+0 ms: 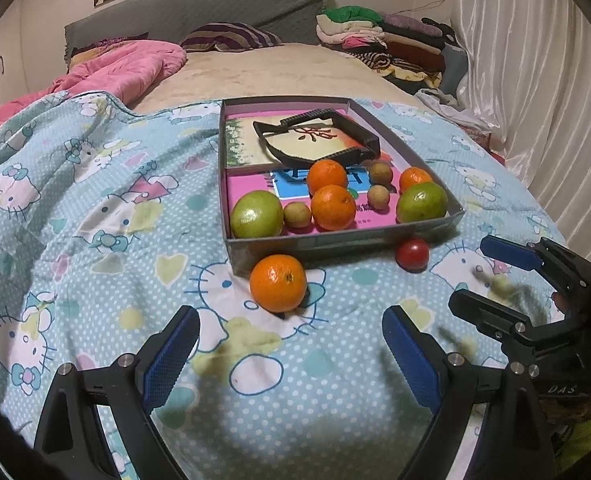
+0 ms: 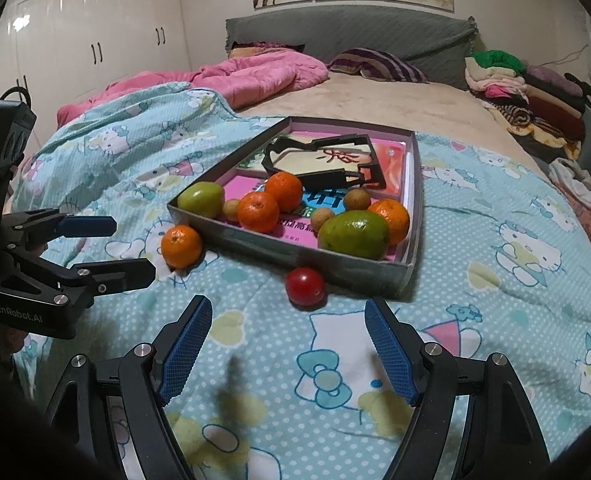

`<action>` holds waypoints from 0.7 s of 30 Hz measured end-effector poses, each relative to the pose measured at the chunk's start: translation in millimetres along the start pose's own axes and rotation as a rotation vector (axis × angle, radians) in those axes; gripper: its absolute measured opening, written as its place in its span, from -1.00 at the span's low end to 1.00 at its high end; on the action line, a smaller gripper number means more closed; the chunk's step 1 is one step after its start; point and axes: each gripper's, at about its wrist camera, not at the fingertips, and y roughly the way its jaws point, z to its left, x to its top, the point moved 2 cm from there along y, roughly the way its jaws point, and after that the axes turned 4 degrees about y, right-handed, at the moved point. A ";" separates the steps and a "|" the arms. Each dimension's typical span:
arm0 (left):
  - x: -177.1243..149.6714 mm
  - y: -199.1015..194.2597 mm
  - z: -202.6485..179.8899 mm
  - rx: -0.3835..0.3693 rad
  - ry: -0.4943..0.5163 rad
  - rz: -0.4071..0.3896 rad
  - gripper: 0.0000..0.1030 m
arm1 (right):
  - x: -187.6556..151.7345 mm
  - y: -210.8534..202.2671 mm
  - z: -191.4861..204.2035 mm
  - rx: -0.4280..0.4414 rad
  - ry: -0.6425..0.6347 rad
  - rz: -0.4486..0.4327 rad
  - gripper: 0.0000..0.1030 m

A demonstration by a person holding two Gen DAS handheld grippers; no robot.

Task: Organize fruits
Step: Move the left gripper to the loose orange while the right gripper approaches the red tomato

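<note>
Both tongs (image 1: 291,344) (image 2: 287,340) gape near one orange (image 1: 278,282), one tomato (image 1: 412,254).

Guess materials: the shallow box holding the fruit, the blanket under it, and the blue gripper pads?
Shallow box: likely thin cardboard with a grey, slightly glossy skin; the walls are thin and fold sharply at the corners.
Blanket: soft printed fabric, matte, with a cartoon-cat pattern; it wrinkles and sags.
Blue gripper pads: probably rubber or textured plastic; a fine grid texture shows.
</note>
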 end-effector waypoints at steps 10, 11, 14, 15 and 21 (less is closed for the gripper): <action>-13.2 4.5 4.5 -0.003 -0.028 0.033 0.80 | -8.4 7.7 5.7 -0.013 -0.009 0.041 0.55; -14.2 5.5 5.3 0.000 -0.032 0.036 0.80 | -8.9 9.2 5.8 -0.016 -0.008 0.048 0.55; -16.5 9.2 8.0 0.006 -0.047 0.046 0.80 | -10.7 14.3 4.3 -0.033 -0.004 0.066 0.55; -17.1 10.1 8.6 0.007 -0.053 0.048 0.80 | -11.3 16.2 3.8 -0.040 -0.003 0.071 0.55; -16.7 16.9 11.2 0.014 -0.066 0.050 0.73 | -13.7 30.5 -2.0 -0.094 0.015 0.104 0.55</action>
